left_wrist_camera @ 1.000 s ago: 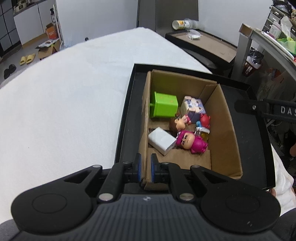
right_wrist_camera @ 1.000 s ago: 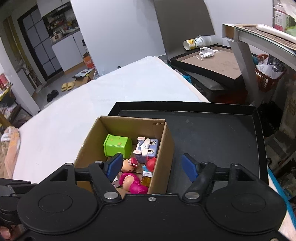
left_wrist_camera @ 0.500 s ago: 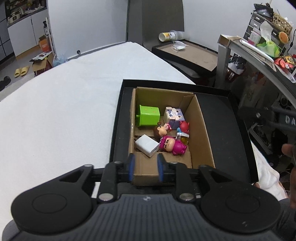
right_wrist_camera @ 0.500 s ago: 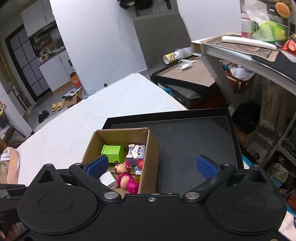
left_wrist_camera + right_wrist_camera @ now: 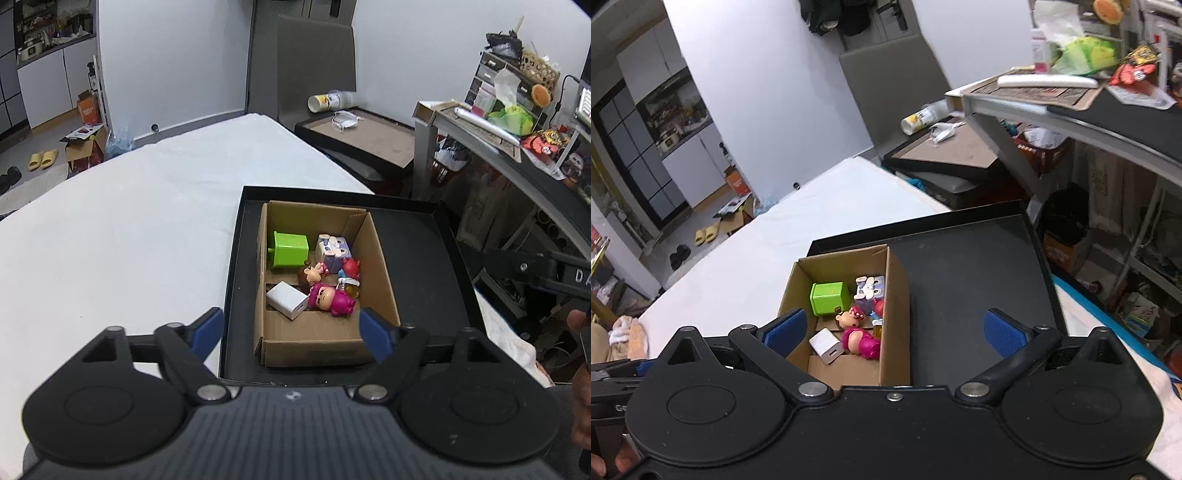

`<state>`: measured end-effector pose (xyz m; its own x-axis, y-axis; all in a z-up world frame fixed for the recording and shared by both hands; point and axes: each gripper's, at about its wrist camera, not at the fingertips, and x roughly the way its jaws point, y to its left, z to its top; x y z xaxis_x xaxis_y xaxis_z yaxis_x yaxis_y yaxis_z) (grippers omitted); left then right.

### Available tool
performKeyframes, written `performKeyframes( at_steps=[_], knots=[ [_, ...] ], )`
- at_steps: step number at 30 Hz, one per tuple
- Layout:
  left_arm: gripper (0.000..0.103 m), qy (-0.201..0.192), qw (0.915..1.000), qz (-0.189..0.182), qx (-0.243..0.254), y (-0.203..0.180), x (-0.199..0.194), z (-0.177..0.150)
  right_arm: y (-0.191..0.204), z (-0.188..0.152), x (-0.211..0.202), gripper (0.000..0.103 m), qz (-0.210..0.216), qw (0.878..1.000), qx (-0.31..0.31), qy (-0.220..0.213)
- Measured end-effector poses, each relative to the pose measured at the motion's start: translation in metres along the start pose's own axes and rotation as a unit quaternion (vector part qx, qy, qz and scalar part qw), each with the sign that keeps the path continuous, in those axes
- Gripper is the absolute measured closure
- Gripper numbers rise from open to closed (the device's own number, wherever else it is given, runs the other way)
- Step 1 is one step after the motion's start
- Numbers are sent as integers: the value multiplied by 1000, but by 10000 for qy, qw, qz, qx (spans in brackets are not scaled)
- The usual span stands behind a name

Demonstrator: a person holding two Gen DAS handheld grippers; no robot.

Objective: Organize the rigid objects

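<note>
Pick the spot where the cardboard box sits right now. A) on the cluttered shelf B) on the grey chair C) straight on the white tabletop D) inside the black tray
D: the cardboard box with the toys stands inside the black tray, whose raised rim runs around it, on the white table.

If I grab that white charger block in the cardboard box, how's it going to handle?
The white charger block looks like rigid, smooth plastic, so it probably won't flex but may slip between pads. Its flat faces suggest it won't roll. It leans tilted against the pink figurine, so lifting it could nudge that toy.
</note>
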<state>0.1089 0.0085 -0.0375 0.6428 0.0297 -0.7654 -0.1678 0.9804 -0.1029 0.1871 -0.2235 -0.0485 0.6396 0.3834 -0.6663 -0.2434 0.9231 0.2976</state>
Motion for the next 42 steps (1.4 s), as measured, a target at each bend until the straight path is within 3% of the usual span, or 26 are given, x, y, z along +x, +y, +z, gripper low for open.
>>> performKeyframes(
  at_steps=[11, 42],
  knots=[
    [15, -174, 9998, -16, -61, 7, -34, -10, 10, -11, -31, 0, -233, 9996, -36, -160],
    [8, -523, 9984, -139, 135, 6, -103, -28, 34, -32, -102, 0, -236, 9991, -213, -291]
  ],
)
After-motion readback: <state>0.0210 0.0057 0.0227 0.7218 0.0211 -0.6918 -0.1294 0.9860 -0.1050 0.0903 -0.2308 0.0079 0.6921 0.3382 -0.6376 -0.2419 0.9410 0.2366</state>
